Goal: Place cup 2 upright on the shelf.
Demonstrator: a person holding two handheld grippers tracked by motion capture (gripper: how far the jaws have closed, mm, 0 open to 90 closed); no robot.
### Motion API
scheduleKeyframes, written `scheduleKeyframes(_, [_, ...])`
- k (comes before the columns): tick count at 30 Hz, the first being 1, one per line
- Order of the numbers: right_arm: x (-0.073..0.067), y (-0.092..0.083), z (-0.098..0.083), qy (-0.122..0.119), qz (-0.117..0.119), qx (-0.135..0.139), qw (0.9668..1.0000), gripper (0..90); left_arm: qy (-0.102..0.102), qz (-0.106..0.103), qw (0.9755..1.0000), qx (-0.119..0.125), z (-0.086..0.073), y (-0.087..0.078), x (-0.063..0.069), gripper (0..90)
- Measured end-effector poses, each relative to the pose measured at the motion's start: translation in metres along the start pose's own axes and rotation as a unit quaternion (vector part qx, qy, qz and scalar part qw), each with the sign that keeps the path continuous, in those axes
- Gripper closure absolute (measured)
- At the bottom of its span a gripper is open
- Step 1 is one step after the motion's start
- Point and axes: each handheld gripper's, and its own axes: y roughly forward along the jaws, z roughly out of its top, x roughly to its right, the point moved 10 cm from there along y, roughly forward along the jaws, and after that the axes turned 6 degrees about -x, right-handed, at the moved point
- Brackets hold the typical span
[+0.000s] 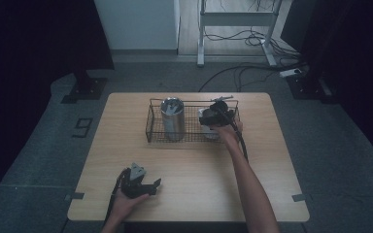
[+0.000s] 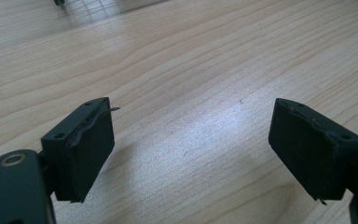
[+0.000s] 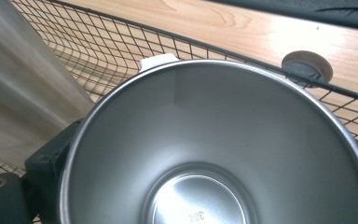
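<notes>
Shiny steel cup (image 3: 214, 154), wire basket (image 1: 151, 127), wood-grain table (image 2: 205, 60)

Left gripper (image 1: 151, 184): held in the person's left hand (image 1: 124, 201) at the near left of the high view, low over the counter (image 1: 194, 174), pointing to the right. Its jaws stand wide apart; in the left gripper view the two black pads (image 2: 91, 151) face each other with bare surface between them.

Right gripper (image 1: 209, 118): held in the right hand (image 1: 228, 128), with the right forearm (image 1: 250, 184) extended forward and slightly to the left from the near edge. In the right gripper view, the jaws sit on either side of a steel cup (image 3: 214, 154), pressed against its outer wall.
</notes>
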Motion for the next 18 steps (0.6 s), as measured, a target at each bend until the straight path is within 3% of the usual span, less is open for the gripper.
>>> scheduleKeyframes(18, [0.0013,0.0061,-0.0068,-0.019,-0.023,-0.016,0.9994,5.4,0.001,-0.001,1.0000,-0.001,-0.0003,0.0001,0.0004,14.6])
